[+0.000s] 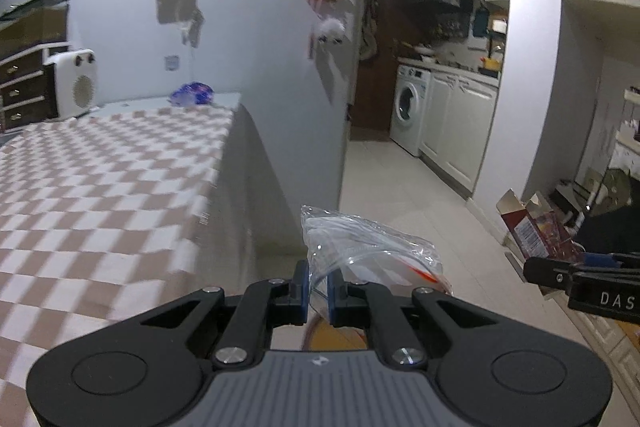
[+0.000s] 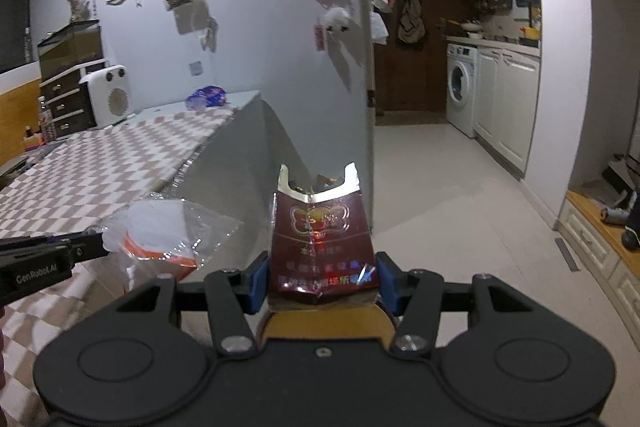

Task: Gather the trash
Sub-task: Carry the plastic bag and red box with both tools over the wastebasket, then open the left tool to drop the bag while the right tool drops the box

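My left gripper [image 1: 318, 277] is shut on a crumpled clear plastic bag [image 1: 360, 247] with an orange mark, held in the air beyond the table's corner. The same bag [image 2: 168, 231] shows at the left of the right wrist view, pinched by the left gripper [image 2: 102, 243]. My right gripper [image 2: 322, 277] is shut on an open dark red cigarette pack [image 2: 322, 239] with a silver torn top, upright between the blue pads [image 2: 259, 277]. In the left wrist view the right gripper [image 1: 530, 269] and its red pack [image 1: 528, 227] show at the right edge.
A table with a checkered cloth [image 1: 104, 179] fills the left. A blue-purple plastic wrapper [image 1: 192, 94] lies at its far end beside a white heater [image 1: 74, 83]. Pale tiled floor [image 2: 440, 195] runs ahead toward a washing machine [image 2: 460, 87] and white cabinets [image 2: 508, 99].
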Demonstrator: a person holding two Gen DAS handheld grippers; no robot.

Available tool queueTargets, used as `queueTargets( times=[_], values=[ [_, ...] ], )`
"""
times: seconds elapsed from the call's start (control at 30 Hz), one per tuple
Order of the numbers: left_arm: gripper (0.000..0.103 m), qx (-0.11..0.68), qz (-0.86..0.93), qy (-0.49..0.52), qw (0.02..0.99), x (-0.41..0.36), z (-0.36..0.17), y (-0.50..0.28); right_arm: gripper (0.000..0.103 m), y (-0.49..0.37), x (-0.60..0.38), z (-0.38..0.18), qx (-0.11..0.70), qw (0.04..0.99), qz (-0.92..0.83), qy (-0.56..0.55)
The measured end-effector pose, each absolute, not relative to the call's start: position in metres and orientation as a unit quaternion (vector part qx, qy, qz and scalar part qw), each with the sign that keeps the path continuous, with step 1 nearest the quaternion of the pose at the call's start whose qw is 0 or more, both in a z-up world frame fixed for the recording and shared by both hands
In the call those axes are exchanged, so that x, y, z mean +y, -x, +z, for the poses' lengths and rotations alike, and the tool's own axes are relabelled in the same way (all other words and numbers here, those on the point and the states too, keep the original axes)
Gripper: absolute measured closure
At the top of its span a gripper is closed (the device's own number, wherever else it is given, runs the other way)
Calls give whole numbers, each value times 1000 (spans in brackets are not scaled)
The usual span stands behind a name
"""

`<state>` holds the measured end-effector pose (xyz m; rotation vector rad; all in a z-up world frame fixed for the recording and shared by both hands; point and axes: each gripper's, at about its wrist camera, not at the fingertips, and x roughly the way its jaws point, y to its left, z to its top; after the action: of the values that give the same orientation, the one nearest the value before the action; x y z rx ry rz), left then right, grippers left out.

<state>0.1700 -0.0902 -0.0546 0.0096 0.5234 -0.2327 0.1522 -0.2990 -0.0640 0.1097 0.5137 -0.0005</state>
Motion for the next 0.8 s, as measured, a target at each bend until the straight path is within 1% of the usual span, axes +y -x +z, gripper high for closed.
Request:
queueTargets(
  times=[0.2,0.43,0.6,0.8],
  values=[
    [94,290,-128,-22,948,-131,-82,-193,48,-161,-326,-88,278,959,-13,-61],
    [94,341,-133,-41,930,-176,-128,-226,48,-180,-354,-120,308,948,-21,-74],
    [94,383,-127,-41,914,-193,-168,-255,48,-199,-365,-147,331,940,-22,-76],
    [94,424,-116,-49,897,-196,-214,-289,48,-227,-369,-182,367,928,-16,-70]
  ],
)
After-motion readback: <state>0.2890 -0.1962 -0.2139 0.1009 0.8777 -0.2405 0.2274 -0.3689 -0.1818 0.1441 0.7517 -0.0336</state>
